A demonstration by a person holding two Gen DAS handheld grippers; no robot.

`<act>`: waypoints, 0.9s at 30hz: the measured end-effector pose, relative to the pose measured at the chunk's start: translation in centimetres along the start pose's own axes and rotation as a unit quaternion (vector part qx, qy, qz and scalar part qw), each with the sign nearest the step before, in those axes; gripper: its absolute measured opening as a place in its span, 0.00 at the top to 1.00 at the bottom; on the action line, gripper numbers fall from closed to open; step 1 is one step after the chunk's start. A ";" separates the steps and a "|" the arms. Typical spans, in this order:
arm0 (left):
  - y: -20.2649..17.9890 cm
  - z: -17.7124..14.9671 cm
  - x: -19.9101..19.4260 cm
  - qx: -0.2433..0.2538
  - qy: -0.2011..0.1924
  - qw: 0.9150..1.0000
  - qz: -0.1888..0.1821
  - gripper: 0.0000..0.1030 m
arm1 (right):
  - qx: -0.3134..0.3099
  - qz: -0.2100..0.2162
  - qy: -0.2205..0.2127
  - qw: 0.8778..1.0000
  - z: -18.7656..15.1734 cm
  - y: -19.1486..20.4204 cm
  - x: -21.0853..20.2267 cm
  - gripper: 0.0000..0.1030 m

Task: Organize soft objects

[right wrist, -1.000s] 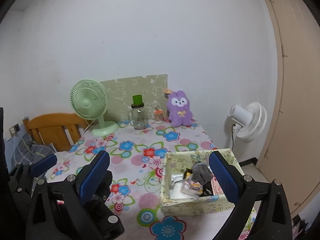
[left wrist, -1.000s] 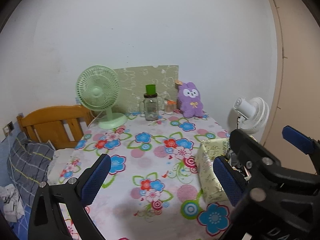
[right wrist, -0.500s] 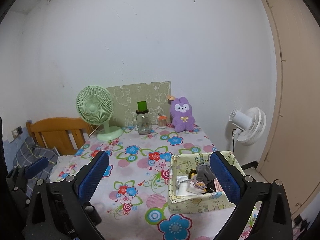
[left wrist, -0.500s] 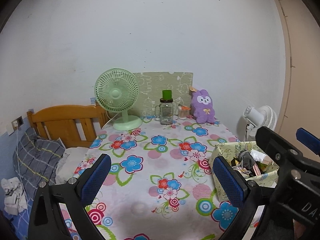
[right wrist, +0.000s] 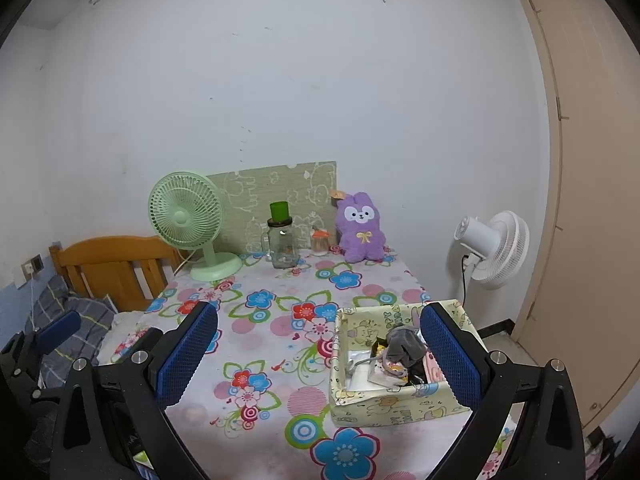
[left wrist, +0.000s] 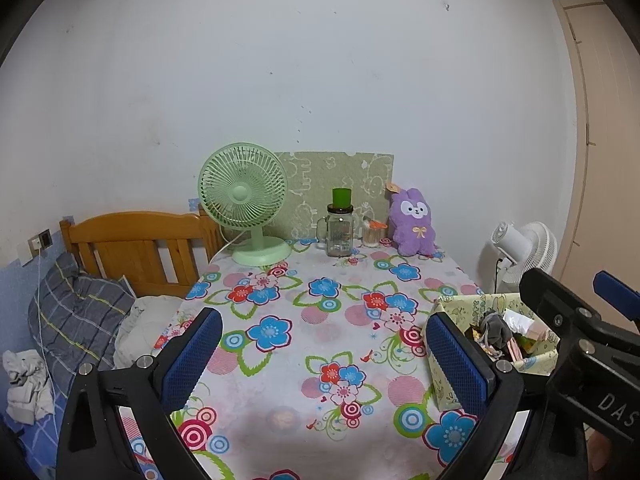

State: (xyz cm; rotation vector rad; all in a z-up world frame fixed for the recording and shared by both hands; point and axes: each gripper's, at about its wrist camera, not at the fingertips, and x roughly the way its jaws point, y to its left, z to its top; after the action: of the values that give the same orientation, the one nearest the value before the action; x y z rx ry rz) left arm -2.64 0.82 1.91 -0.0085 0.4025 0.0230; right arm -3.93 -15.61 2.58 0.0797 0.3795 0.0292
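White letters "DAS" stand on the black body of the right gripper (left wrist: 600,320), right of the box (left wrist: 536,360), cut off at the frame edge.

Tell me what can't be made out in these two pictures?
- Box contents: in the right view a grey cloth covers some, and the right gripper finger hides one corner.
- Same box in the left view: the left gripper finger and the other gripper block most of it.
- Small jar beside the purple plush toy: too small to identify its contents.
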 end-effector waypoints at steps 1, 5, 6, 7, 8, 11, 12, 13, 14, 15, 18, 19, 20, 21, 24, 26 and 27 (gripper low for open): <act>0.0 0.0 0.0 -0.002 0.000 1.000 0.002 0.00 | 0.000 -0.001 0.000 1.000 0.0 -0.1 0.1 0.01; -0.1 0.1 0.2 -0.005 0.002 1.000 0.010 0.00 | 0.001 0.002 0.004 1.000 0.0 -0.4 0.3 0.01; -0.1 0.0 0.2 -0.004 0.002 1.000 0.012 0.00 | 0.001 0.003 0.005 1.000 0.0 -0.5 0.4 0.01; -0.1 0.0 0.2 -0.004 0.002 1.000 0.013 0.00 | 0.000 0.003 0.006 1.000 0.0 -0.5 0.5 0.00; -0.1 0.0 0.1 -0.003 0.002 1.000 0.013 0.00 | 0.000 0.004 0.006 1.000 0.0 -0.5 0.5 0.00; -0.1 0.0 0.2 -0.005 0.002 1.000 0.013 0.00 | 0.001 0.005 0.006 1.000 0.0 -0.6 0.6 0.00; -0.1 0.0 0.2 -0.005 0.003 1.000 0.013 0.00 | 0.002 0.006 0.006 1.000 0.0 -0.6 0.6 0.00; -0.1 0.0 0.3 -0.006 0.004 1.000 0.013 0.00 | 0.002 0.006 0.006 1.000 0.0 -0.6 0.6 0.00; -0.1 0.0 0.2 -0.006 0.004 1.000 0.012 0.00 | 0.001 0.006 0.006 1.000 0.0 -0.6 0.6 0.00; -0.1 0.0 0.2 -0.006 0.005 1.000 0.011 0.00 | 0.001 0.006 0.006 1.000 0.0 -0.6 0.6 0.00; -0.1 0.0 0.3 -0.010 0.007 1.000 0.013 0.00 | 0.002 0.007 0.005 1.000 0.0 -0.6 0.7 0.00; -0.1 0.0 0.3 -0.009 0.005 1.000 0.014 0.00 | 0.003 0.007 0.006 1.000 0.1 -0.6 0.9 0.00; 0.0 0.0 0.3 -0.008 0.003 1.000 0.015 0.00 | 0.002 0.007 0.006 1.000 0.0 -0.6 0.8 0.00; -0.1 0.0 0.3 -0.007 0.001 1.000 0.015 0.00 | 0.002 0.008 0.005 1.000 0.0 -0.6 0.8 0.00; 0.0 -0.1 0.3 -0.010 0.001 1.000 0.015 0.00 | 0.000 0.007 0.006 1.000 0.0 -0.6 0.8 0.00; 0.1 -0.1 0.4 -0.012 0.002 1.000 0.017 0.00 | -0.005 0.005 0.005 1.000 0.0 -0.5 0.9 0.00; 0.1 -0.2 0.5 -0.012 0.003 1.000 0.018 0.00 | -0.006 0.004 0.005 1.000 -0.1 -0.5 1.0 0.00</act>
State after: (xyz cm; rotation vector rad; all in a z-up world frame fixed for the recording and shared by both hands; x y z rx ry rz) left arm -2.28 0.93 1.58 -0.0250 0.4082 0.0628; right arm -3.04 -16.07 2.10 0.0686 0.3899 0.0402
